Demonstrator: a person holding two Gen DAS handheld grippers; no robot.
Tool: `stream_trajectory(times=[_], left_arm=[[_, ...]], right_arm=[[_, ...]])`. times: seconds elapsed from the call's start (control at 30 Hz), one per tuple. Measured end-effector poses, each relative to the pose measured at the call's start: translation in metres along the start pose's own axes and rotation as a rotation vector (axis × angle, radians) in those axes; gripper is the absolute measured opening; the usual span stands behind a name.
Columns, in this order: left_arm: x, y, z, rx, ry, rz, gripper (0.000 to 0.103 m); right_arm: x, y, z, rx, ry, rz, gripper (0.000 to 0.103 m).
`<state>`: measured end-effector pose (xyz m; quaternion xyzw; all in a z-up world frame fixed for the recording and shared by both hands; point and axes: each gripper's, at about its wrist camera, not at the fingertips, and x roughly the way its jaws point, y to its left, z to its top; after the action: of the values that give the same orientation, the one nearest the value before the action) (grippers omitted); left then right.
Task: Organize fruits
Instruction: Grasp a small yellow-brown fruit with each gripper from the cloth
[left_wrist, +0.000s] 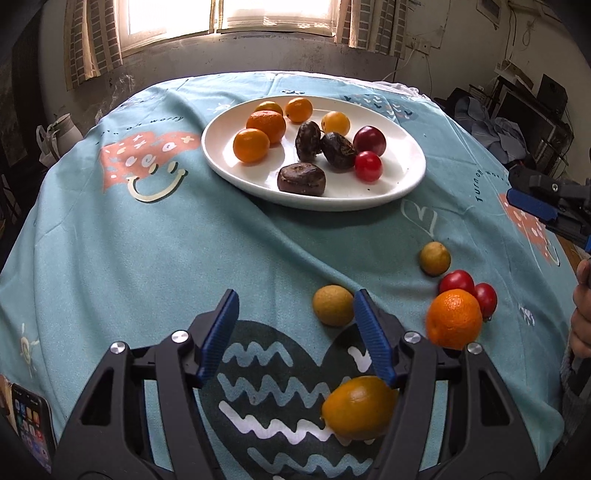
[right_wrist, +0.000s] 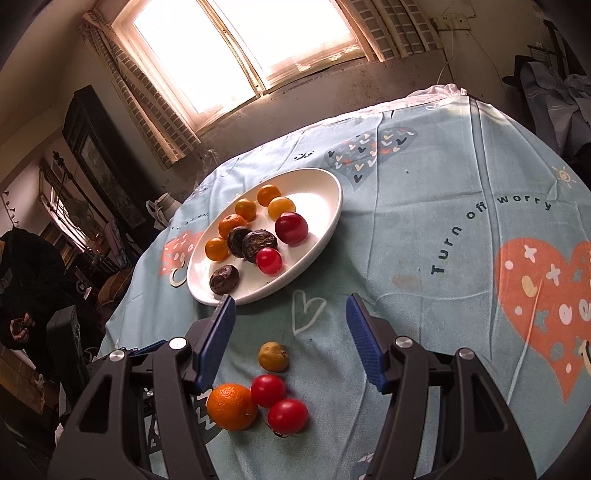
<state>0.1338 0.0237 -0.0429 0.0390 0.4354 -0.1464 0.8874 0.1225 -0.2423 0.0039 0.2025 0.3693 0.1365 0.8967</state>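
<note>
A white oval plate (left_wrist: 406, 184) (right_wrist: 325, 221) holds several oranges, red fruits and dark wrinkled fruits. Loose on the blue cloth lie a yellow-orange fruit (left_wrist: 358, 406), two tan fruits (left_wrist: 332, 304) (left_wrist: 434, 258), an orange (left_wrist: 454, 319) (right_wrist: 232, 406) and two red fruits (left_wrist: 457, 282) (right_wrist: 268, 389). My left gripper (left_wrist: 295, 325) is open and empty, above the cloth with the yellow-orange fruit under its right finger. My right gripper (right_wrist: 290, 332) is open and empty above the tan fruit (right_wrist: 273, 356); it also shows in the left wrist view (left_wrist: 535, 203).
A phone (left_wrist: 31, 424) lies at the table's near left edge. A white jug (left_wrist: 64, 129) stands beyond the table's far left. Window and curtains are behind; cluttered shelves (left_wrist: 524, 110) at right. A person (right_wrist: 22, 288) stands at the left.
</note>
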Motion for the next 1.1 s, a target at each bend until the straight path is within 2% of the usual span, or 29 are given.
stream_trajectory(times=[0.07, 0.23, 0.4, 0.7, 0.87, 1.0, 1.1], left_arm=[[0.004, -0.006, -0.001, 0.035, 0.009, 0.011, 0.060], [0.007, -0.017, -0.003, 0.093, 0.006, 0.030, 0.055], [0.016, -0.027, -0.006, 0.146, 0.034, 0.025, 0.042], [0.015, -0.030, -0.005, 0.148, 0.023, -0.005, 0.028], [-0.001, -0.019, 0.000, 0.090, -0.041, -0.005, 0.028], [-0.002, -0.013, 0.003, 0.061, -0.044, 0.002, 0.028], [-0.002, -0.013, 0.003, 0.065, -0.042, 0.006, 0.028]], right_arm=[[0.000, 0.000, 0.000, -0.001, -0.001, 0.000, 0.063], [-0.001, 0.000, 0.000, -0.001, -0.004, 0.003, 0.063], [-0.003, 0.000, 0.000, 0.002, -0.002, 0.004, 0.063], [0.006, 0.004, -0.004, -0.005, 0.048, 0.023, 0.063], [0.023, 0.013, -0.012, -0.043, 0.121, 0.014, 0.063], [0.038, 0.019, -0.020, -0.071, 0.168, -0.001, 0.063], [0.047, 0.023, -0.025, -0.092, 0.203, 0.004, 0.054]])
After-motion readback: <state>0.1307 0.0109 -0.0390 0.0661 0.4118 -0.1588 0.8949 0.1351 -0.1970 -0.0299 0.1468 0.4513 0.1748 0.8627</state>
